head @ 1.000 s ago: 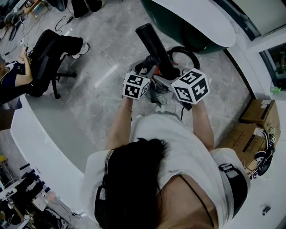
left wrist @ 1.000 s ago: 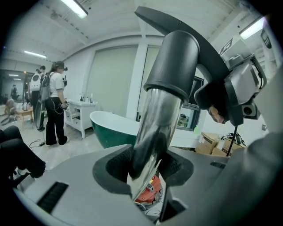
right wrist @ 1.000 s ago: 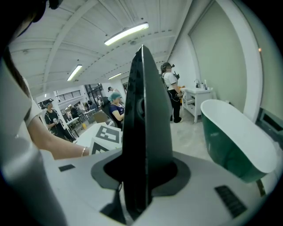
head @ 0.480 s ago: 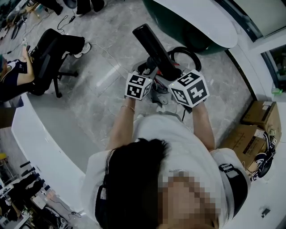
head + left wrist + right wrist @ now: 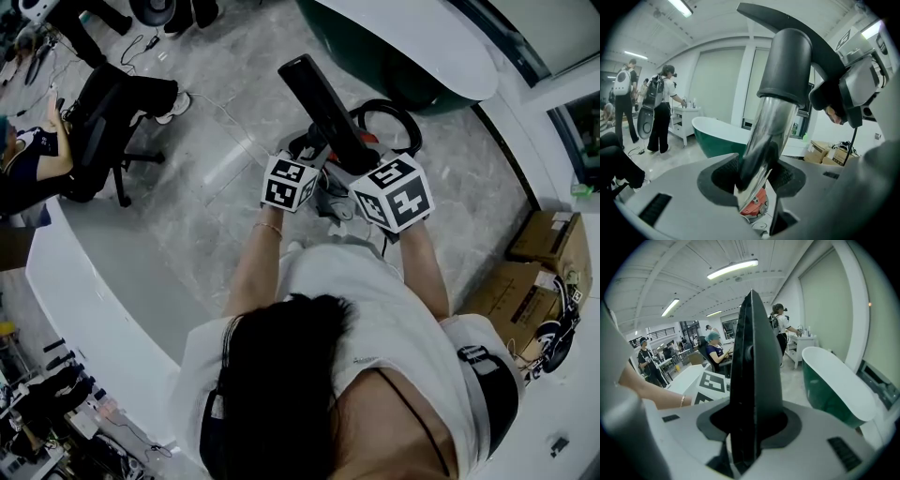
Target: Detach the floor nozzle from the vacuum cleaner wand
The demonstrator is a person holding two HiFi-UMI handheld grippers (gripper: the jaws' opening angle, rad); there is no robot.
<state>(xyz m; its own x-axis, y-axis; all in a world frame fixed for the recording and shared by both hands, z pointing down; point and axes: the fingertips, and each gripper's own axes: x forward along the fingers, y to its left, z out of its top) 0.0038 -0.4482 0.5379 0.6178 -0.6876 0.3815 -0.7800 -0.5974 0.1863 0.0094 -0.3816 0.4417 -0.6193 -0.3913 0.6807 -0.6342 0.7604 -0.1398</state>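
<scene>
Grey marble-tile floor (image 5: pixel 216 197). Green-and-white bathtub (image 5: pixel 403 47) stands on it. Black hose loop (image 5: pixel 384 100) lies just beside the bathtub, on the near side. Black office chair (image 5: pixel 94 145) stands well left of the bathtub.

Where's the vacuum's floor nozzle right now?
The floor nozzle is mid-frame in the head view, in front of the person, clamped in the right claw. The left claw holds the shiny wand beside it, green bathtub beyond.

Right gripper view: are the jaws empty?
No, the black floor nozzle stands upright between the jaws of the right gripper, filling the gap.
</scene>
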